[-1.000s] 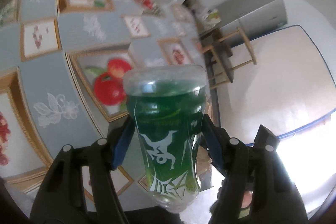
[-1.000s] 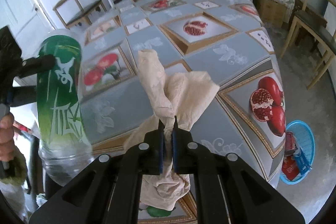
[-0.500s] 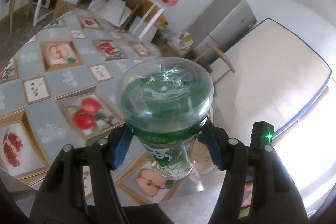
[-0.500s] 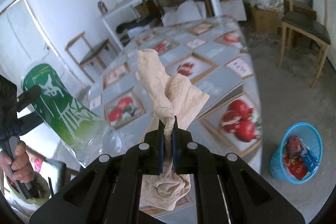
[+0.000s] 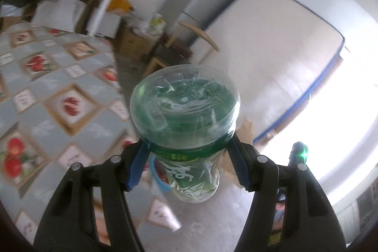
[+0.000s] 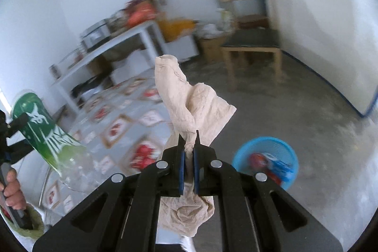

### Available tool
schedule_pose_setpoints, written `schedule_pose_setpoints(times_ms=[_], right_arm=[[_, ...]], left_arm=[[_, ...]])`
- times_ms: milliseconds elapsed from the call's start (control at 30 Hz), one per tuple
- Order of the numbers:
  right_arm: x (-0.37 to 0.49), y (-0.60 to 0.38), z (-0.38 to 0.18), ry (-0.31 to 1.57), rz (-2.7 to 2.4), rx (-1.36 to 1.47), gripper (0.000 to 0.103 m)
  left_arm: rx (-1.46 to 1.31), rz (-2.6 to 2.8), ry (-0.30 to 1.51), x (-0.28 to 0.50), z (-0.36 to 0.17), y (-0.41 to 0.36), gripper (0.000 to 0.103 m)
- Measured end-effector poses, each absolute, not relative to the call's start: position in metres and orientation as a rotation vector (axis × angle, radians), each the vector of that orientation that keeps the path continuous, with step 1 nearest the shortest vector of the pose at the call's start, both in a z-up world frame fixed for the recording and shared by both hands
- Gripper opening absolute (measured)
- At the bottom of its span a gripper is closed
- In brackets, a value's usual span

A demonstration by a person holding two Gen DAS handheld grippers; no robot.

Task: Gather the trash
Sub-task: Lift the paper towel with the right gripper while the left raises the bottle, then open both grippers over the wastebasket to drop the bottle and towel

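Gripping a green-labelled plastic bottle [image 5: 189, 131] by its body, the left gripper [image 5: 187, 164] holds it above the fruit-print tablecloth [image 5: 59, 96]. Right gripper [image 6: 188, 157] pinches a crumpled beige tissue [image 6: 191, 108]; blue bin [image 6: 264, 152] sits on the floor just beyond.

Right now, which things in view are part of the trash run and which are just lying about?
Job:
- green bottle, clamped in left gripper
- beige crumpled paper, pinched in right gripper
- blue basket on floor, already holding wrappers

Lying about:
- wooden chair
- white shelf table
- fruit-print tablecloth
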State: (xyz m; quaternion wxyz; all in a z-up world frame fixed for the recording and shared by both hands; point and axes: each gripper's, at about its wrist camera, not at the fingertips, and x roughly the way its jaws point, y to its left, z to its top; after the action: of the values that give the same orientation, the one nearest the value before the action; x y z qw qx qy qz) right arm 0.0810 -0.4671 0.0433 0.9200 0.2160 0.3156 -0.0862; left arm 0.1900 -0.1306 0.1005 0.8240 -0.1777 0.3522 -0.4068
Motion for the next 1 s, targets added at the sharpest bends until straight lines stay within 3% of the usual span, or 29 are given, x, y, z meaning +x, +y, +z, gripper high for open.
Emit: schedule_pose_setpoints(times_ms=[167,600,667,733,833,1000], right_arm=[[0.062,-0.513,0.001,0.688,-0.286,0.523,0.006],[0.022,-0.596,-0.084,0.730,-0.431,0.755,0.006],[0.019,-0.601,-0.092,0.737,-0.442,0.773,0.006],[0.021,-0.605,-0.104,0.756,-0.453,0.786,0.006],[0.023,-0.608,-0.118,0.777,-0.451,0.805,0.006],[0.032,-0.610,-0.140,0.817,-0.441,0.819,0.006]], left_arm=[[-0.295,-0.920,0.826,0.204,0.084,-0.212,0.060],[-0.110,-0.868,1.071,0.253,-0.024,-0.412,0.061],[-0.102,-0.837,1.139,0.262,-0.051,-0.433,0.068],[-0.084,-0.776,1.202,0.272,-0.078,-0.444,0.075],[-0.105,-0.716,1.266,0.278,-0.103,-0.439,0.075],[-0.101,-0.752,1.254,0.274,-0.091,-0.416,0.075]])
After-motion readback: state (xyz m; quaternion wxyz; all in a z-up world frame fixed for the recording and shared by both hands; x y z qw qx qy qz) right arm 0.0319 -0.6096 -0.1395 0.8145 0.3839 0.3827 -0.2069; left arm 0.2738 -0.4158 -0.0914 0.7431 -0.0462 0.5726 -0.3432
